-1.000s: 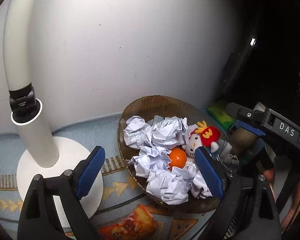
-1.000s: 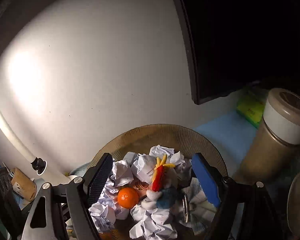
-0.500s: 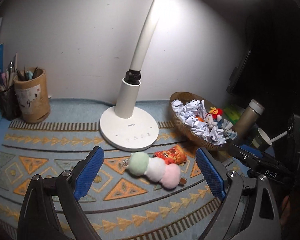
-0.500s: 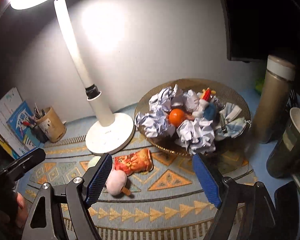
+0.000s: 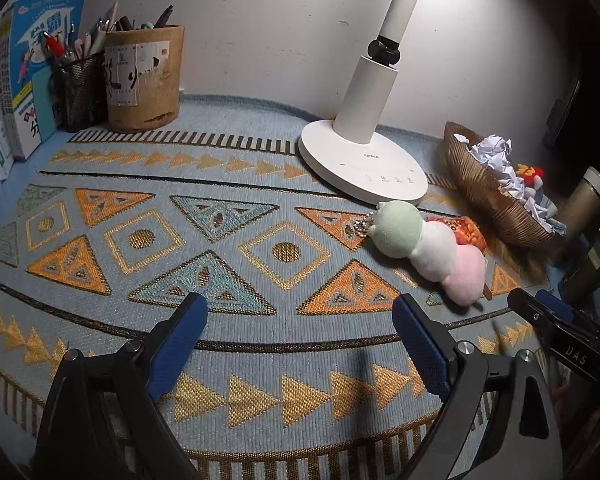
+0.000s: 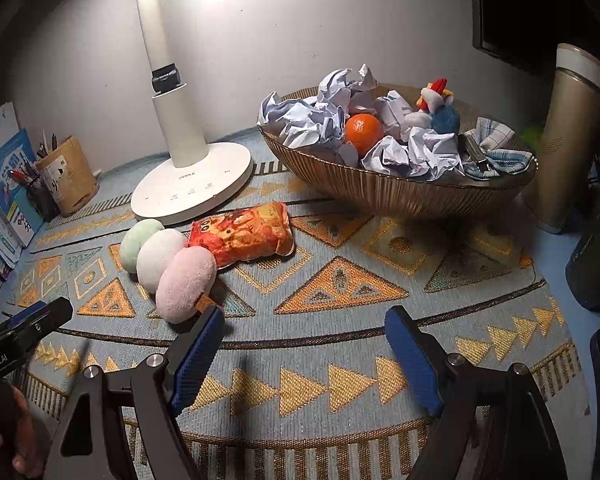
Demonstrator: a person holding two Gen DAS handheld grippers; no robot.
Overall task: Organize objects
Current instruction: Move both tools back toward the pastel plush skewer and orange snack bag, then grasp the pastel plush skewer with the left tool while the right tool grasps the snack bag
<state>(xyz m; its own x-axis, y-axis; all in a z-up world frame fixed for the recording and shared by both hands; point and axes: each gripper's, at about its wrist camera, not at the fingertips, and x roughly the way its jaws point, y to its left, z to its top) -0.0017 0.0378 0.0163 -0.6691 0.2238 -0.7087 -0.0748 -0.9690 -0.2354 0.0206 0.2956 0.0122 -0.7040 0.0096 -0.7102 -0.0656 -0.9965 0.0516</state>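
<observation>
Lamp (image 6: 188, 184), base lettering too small to read. Left gripper (image 5: 300, 336), marked "GenRobot.AI"; right gripper (image 6: 304, 344), marked "DAS": fingers wide apart, empty.

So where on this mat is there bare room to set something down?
The widest bare stretch of mat lies between the pen pots, the lamp base and the three-ball plush toy. Another bare patch of mat sits in front of the basket. It is crowded where the toy and snack bag meet the lamp base.
</observation>
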